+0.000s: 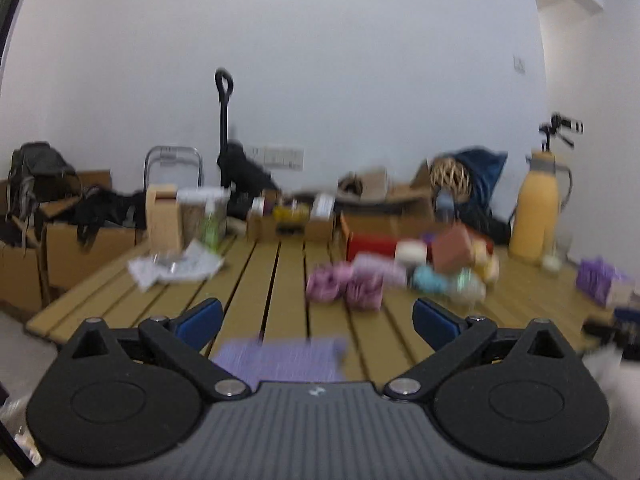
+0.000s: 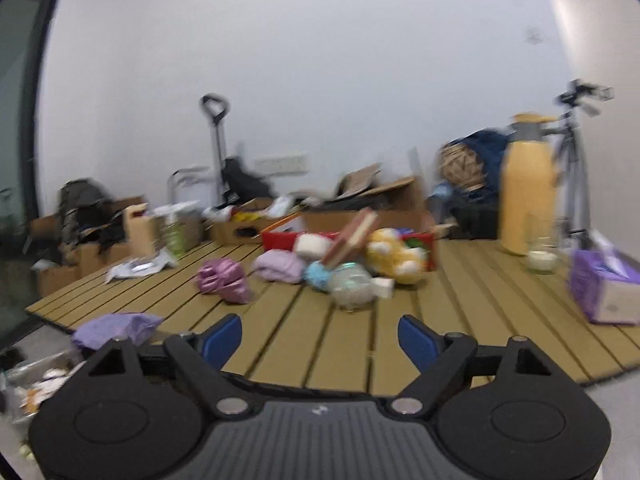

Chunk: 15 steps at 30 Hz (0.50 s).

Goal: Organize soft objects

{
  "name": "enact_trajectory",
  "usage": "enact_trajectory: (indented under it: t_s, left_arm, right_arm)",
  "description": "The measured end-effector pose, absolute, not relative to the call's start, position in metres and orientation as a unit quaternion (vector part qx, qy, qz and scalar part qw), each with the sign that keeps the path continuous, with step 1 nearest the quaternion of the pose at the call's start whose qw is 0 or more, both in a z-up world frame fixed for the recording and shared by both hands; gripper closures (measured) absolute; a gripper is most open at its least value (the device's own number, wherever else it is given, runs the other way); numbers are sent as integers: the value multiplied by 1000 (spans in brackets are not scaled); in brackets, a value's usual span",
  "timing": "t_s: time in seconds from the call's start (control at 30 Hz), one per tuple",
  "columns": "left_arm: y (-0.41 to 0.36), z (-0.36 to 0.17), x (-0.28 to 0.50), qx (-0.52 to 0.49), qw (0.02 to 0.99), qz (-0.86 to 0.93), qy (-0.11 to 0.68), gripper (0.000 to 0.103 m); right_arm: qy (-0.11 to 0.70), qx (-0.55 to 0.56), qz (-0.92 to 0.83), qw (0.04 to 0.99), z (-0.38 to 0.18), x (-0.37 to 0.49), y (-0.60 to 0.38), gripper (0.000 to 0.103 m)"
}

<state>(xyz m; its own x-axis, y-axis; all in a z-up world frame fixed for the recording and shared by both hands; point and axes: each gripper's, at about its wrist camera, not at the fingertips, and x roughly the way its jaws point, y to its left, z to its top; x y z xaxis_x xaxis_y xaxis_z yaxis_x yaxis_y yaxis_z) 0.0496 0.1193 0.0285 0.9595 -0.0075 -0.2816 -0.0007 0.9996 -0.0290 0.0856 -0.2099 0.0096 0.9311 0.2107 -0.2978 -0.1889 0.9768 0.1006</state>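
Over the slatted table (image 2: 460,304), the left gripper (image 1: 316,320) hangs spread above a purple cloth (image 1: 280,360); the right gripper (image 2: 320,338), equally apart, faces the soft-toy heap (image 2: 340,264), so both seem ready for grabbing, 2 empty.

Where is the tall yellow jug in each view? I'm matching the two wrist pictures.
Left wrist: the yellow jug stands far right on the slatted table, beyond the toy pile.
Right wrist: the yellow jug stands upper right, behind a small glass jar.
Shared landmark: the red box behind the pile.
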Motion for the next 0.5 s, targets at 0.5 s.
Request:
enact_trajectory:
  t_s: [0.5]
  left_arm:
    - [217,-46,107,-77,974,10,212,0]
  right_arm:
    - [158,25,173,972,-8,93,-135,11]
